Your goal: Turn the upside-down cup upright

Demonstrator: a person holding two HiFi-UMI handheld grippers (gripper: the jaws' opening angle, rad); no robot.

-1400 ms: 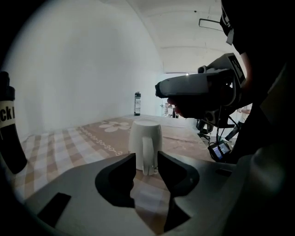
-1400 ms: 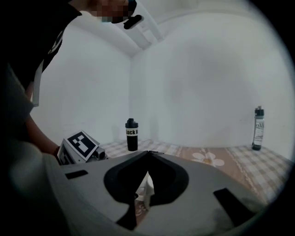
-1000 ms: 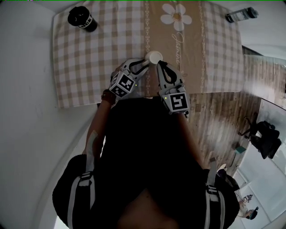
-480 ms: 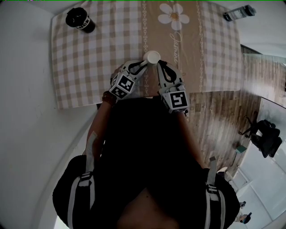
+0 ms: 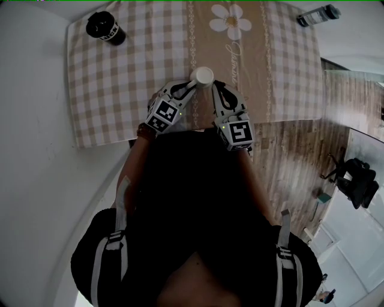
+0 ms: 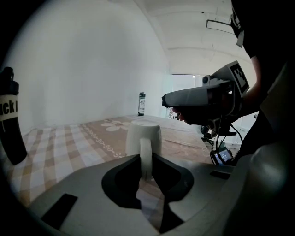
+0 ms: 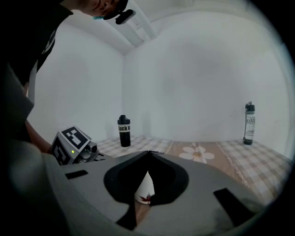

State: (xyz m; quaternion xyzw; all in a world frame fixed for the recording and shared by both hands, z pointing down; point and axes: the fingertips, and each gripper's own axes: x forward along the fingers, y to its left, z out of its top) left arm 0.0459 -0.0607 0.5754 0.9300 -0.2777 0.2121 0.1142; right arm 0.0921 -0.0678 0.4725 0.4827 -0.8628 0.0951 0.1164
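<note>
A white cup (image 5: 201,75) stands upside down on the checked tablecloth (image 5: 120,78), near the table's front edge. In the left gripper view its handle (image 6: 145,156) points at me and sits between the jaws of my left gripper (image 6: 145,174). Those jaws have just been closing and now pinch the handle. In the head view the left gripper (image 5: 193,87) reaches the cup from the near left. My right gripper (image 5: 214,86) is shut and empty just right of the cup, and the cup (image 7: 144,191) shows below its closed tips (image 7: 148,155).
A black shaker bottle (image 5: 105,28) stands at the table's far left corner. A clear bottle with a dark cap (image 5: 317,15) stands at the far right. A white wall runs along the left, and wooden floor (image 5: 294,156) lies to the right of the table.
The left jaws have drawn in around the cup's handle. The cup and both grippers have stayed in place.
</note>
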